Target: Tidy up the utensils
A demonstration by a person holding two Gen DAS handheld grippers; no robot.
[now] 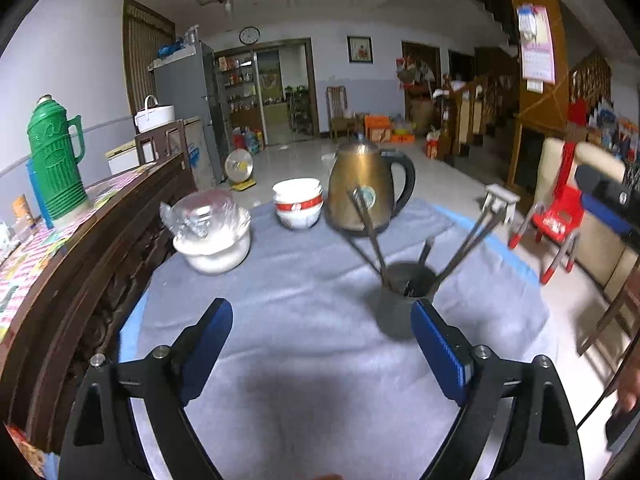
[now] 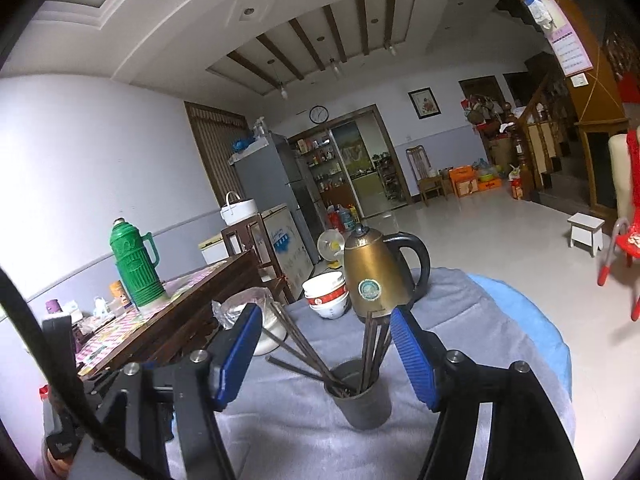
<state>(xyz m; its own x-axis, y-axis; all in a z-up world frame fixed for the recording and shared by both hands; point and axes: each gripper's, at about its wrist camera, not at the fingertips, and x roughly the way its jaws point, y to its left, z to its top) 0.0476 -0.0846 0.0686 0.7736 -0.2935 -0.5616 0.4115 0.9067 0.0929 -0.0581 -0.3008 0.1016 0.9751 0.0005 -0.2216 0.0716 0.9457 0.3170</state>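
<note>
A dark grey cup stands on the grey-clothed table and holds several dark chopsticks that fan out left and right. In the right wrist view the same cup sits low in the centre with the chopsticks leaning out of it. My left gripper is open and empty, just short of the cup, which is by its right finger. My right gripper is open and empty, above and just behind the cup, its fingers either side of the chopstick tops.
A brass kettle, stacked white bowls and a plastic-wrapped white bowl stand at the table's far side. A wooden sideboard with a green thermos borders the left. A red chair stands right.
</note>
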